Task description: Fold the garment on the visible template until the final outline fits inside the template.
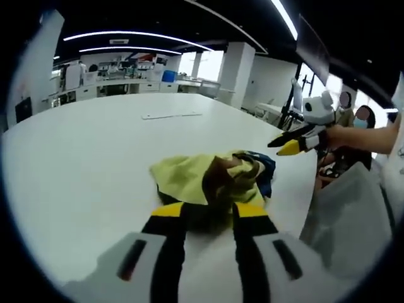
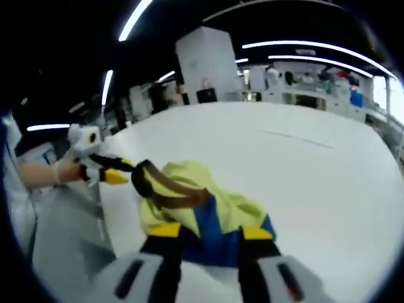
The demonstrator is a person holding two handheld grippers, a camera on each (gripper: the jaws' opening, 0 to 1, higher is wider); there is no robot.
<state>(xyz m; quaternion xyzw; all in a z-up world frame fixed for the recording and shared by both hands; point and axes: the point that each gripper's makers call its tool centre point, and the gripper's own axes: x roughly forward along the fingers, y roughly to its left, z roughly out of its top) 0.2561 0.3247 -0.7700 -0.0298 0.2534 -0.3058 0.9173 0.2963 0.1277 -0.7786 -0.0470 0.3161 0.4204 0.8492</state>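
Yellow cloth, soft and crumpled, sits bunched right ahead of my left gripper [image 1: 207, 210]: that is the garment [image 1: 211, 177], a heap of pale yellow with brown and blue patches, lying on the white table [image 1: 95, 164]. My left jaws stand apart, yellow tips at the near edge of the heap, and the fabric's underside between them is in shadow, so I cannot tell if they touch it. No template outline can be made out on the smooth tabletop; a thin flat strip [image 1: 172, 115] lies well beyond the heap, too small to identify.

In the right gripper view, my right gripper [image 2: 211, 232] has its jaws spread too, tips against the blue part of the garment [image 2: 196, 202], with a brown band looping over the yellow. The folds hide the garment's real shape. My other claw comes in from the left there, held by a hand [image 2: 60, 172], its tips just beside the cloth; spread or pinched, blurred from here. The table's far edge [image 2: 303, 126] curves away.
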